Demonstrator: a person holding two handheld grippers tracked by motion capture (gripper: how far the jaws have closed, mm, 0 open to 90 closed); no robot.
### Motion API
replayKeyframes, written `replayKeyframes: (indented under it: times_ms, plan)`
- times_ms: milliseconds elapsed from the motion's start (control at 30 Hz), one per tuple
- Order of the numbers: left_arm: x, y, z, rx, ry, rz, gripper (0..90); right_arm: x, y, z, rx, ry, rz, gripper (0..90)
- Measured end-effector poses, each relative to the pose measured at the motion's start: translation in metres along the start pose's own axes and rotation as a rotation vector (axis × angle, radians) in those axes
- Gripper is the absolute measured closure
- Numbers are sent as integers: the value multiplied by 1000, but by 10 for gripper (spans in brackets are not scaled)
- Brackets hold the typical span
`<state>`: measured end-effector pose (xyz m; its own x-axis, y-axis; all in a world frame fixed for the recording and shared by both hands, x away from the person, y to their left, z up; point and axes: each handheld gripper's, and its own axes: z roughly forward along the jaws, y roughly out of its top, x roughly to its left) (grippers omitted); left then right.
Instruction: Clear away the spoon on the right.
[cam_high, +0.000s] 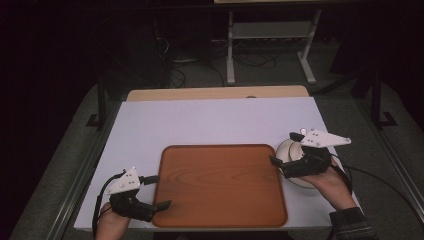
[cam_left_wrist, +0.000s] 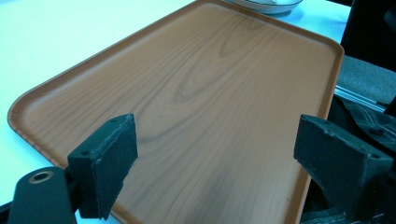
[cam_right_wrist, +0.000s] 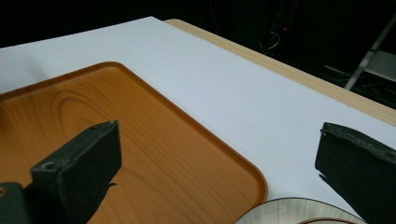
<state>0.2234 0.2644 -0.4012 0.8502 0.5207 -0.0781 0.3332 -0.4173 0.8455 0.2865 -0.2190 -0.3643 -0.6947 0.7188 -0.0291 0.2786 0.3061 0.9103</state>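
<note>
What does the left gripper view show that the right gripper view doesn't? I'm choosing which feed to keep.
Left gripper view alone: the tray's whole floor between the left gripper's open jaws, and a checked sleeve. Right gripper view alone: the table's wooden far edge and the dark room behind, past the right gripper. Both: tray, white tabletop, bowl rim.

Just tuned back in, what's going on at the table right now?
A person holds a gripper in each hand. The right gripper hovers, jaws open, over a white bowl beside the right edge of the wooden tray. The left gripper, also open, sits at the tray's left edge, holding nothing. The tray is empty and the bowl stands on the white table.
</note>
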Motion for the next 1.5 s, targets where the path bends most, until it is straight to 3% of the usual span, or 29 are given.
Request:
replayKeyframes:
  times_ms: [533,633,700,867,1000,1100,1333,1500]
  plan:
    - [0,0,0,-2,1,-5,130,-30,4,10,45,-32,47,0]
    - [1,0,-1,-3,1,-6,130,-36,4,12,56,-35,60,61]
    - [1,-1,0,-4,2,-7,131,-44,4,13,71,-12,76,131]
    - [1,-1,0,-5,1,-8,131,-53,4,16,85,-27,95,157]
    - [1,-1,-1,-7,1,-7,130,-61,5,19,115,-46,98,243]
    - [1,-1,-1,-7,1,-7,131,-69,4,21,136,-43,128,343]
    - [1,-1,0,-7,-3,-6,130,-75,3,25,155,-52,130,478]
    - [1,-1,-1,-6,-4,-6,131,-84,-1,27,186,-118,150,720]
